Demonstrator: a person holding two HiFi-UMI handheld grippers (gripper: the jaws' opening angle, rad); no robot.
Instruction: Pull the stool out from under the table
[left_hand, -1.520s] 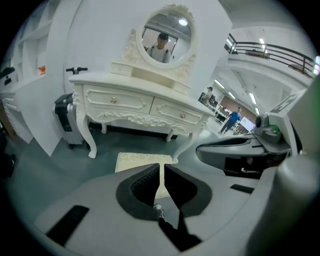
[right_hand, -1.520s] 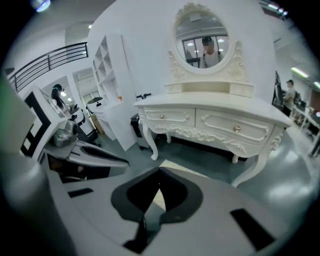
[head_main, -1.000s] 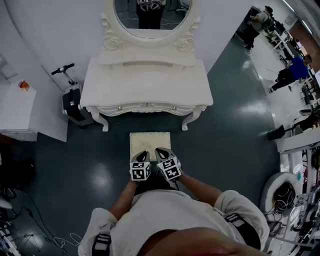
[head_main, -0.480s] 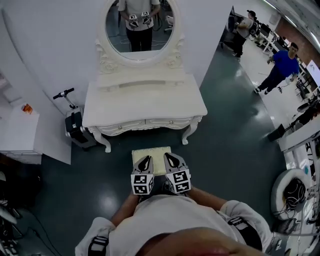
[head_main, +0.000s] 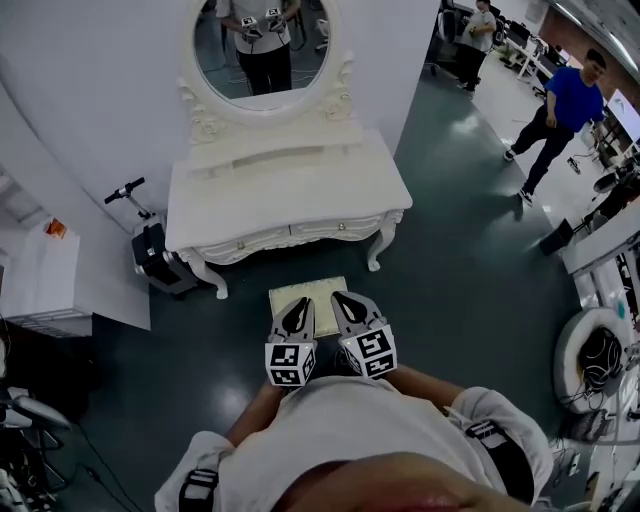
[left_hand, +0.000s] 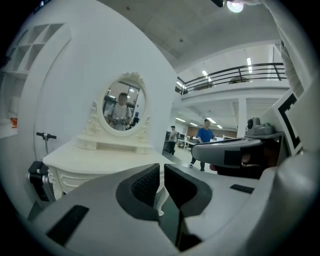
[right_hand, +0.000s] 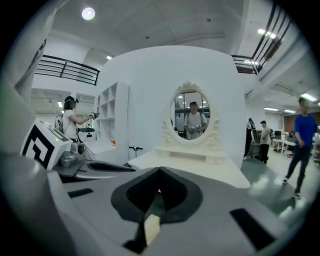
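Head view: stool (head_main: 320, 290) sits out in front of the table (head_main: 290, 195).
Left tongs (head_main: 299, 306) and right tongs (head_main: 345, 298) are closed, empty; hold them high, off the stool.

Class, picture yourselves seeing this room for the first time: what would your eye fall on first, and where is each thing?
First, the ornate white dressing table against the white wall, its oval mirror reflecting the person. In front of it, a pale square stool stands on the dark floor, clear of the table. Above the stool's near edge are the left tongs and right tongs, both shut and empty.
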